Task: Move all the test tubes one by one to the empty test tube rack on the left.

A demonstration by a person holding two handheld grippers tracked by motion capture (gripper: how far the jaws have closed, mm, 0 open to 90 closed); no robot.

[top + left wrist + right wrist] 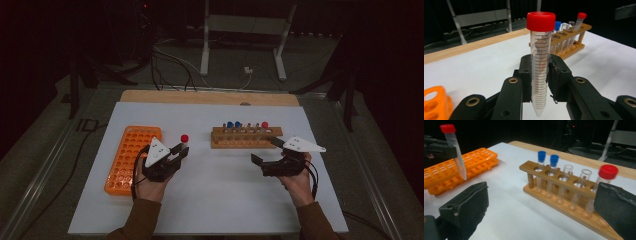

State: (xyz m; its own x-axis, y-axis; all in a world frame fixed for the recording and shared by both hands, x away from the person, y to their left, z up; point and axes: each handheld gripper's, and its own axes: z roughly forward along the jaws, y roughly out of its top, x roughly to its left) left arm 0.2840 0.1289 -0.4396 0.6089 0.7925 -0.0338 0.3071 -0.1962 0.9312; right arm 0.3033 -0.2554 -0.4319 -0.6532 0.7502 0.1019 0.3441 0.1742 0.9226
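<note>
My left gripper [181, 150] is shut on a clear graduated tube with a red cap [540, 57], held upright above the white table [220, 190]; the same tube [455, 152] appears at the far left of the right gripper view. It hangs just right of the orange rack [131, 156]. A wooden rack [245, 137] stands at the table's middle, holding two blue-capped tubes [546, 160], open clear tubes and a red-capped tube [606, 176]. My right gripper [267, 151] is open near the wooden rack's right end, nothing between its pads [467, 205].
The orange rack [454, 170] of empty holes lies at the table's left. A wooden board [210, 97] borders the far edge. Beyond it are cables and white stand legs [205, 45] on the floor. Bare white surface stretches between my two hands.
</note>
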